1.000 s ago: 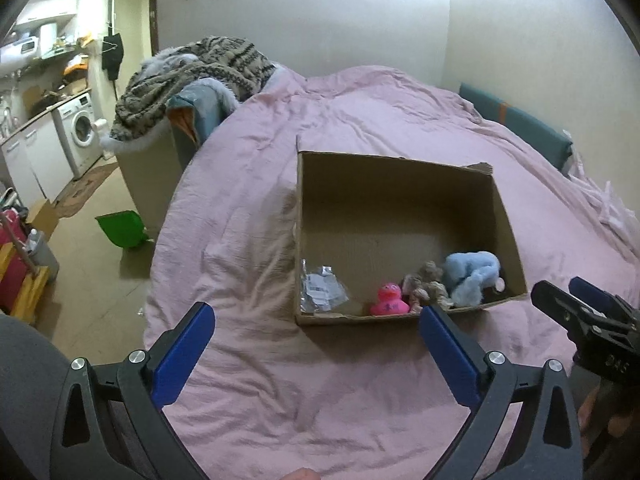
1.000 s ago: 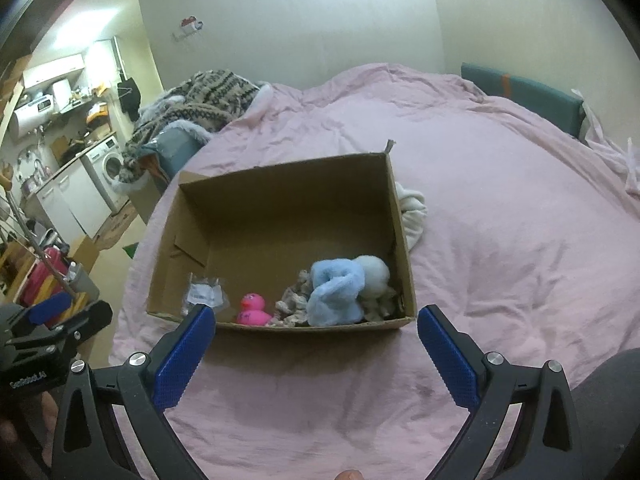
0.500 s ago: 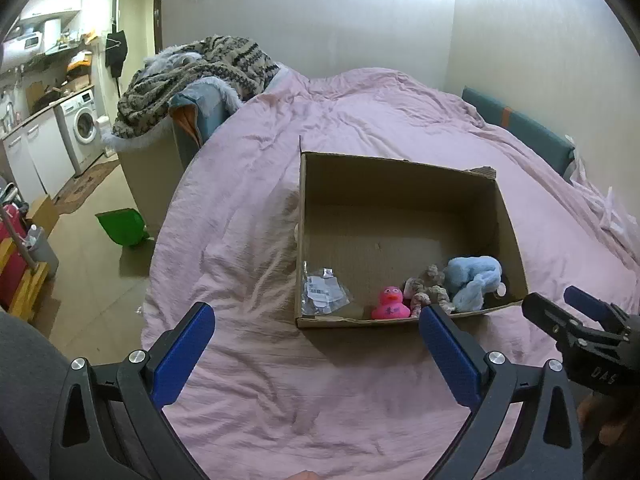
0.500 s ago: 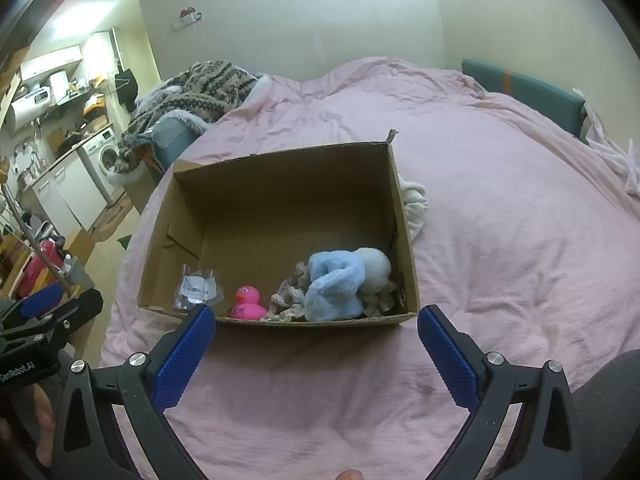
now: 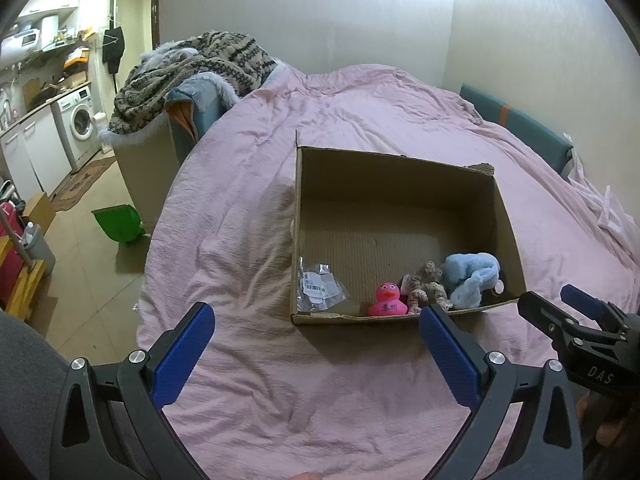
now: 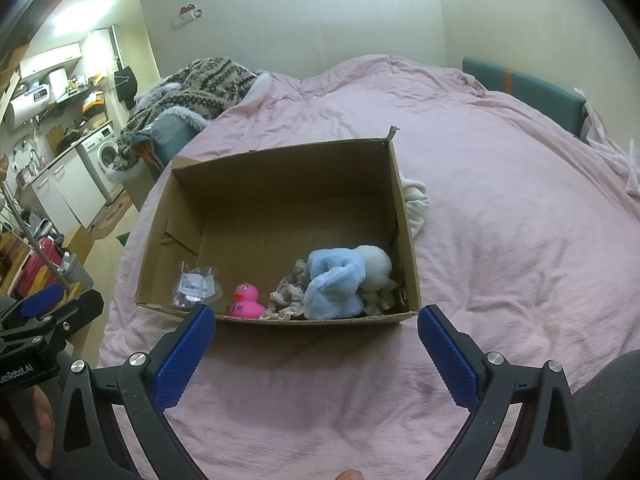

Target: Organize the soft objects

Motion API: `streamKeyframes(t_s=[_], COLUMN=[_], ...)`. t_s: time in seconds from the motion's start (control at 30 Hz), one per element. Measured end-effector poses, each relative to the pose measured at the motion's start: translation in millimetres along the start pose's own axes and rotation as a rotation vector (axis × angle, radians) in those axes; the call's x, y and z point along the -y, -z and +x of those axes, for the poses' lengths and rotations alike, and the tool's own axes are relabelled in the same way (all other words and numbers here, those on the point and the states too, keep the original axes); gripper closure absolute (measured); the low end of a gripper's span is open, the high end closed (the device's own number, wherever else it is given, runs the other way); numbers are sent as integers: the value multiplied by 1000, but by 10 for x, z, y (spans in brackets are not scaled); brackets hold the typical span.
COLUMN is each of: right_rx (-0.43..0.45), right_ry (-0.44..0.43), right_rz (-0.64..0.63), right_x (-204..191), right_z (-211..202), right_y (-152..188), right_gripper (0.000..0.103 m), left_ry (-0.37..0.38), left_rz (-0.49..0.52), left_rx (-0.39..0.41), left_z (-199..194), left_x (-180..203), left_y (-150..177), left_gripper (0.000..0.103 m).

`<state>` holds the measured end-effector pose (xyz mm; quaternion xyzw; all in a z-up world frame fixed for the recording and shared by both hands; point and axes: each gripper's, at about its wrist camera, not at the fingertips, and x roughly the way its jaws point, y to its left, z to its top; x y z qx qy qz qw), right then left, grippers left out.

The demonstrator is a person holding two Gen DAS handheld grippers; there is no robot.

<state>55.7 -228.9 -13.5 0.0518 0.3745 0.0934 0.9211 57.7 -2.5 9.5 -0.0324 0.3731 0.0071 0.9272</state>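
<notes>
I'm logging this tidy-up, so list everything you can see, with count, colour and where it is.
box: 1, brown cardboard, open, on the bed
duck: 1, pink, in the box by the near wall
blue plush: 1, light blue, in the box, near right corner
white plush: 1, white, against the blue plush
tan plush: 1, beige, patterned, between duck and blue plush
plastic bag: 1, clear with label, near left corner of box
white cloth: 1, on the bed outside the box's right wall
bed: 1, pink cover
blanket: 1, brown patterned, heaped left of the bed
washer: 1, white, far left
dustpan: 1, green, on the floor
left gripper: blue pads, open, empty
right gripper: blue pads, open, empty
</notes>
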Motion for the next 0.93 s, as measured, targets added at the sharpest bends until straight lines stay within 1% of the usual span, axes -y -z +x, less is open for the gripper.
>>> streamKeyframes(t_s=[0.37,0.93], right_rx=[0,-12], right_ry=[-1,1], right_rz=[1,-1], right_x=[1,17], right_z=[-4,29], right_y=[-5,8], right_gripper=[0,0], left_ry=[11,7], left_rz=[-1,-7], left_rx=[-6,2], left_z=[14,4], left_x=[16,-3], left_y=[6,21], left_gripper=[1,1])
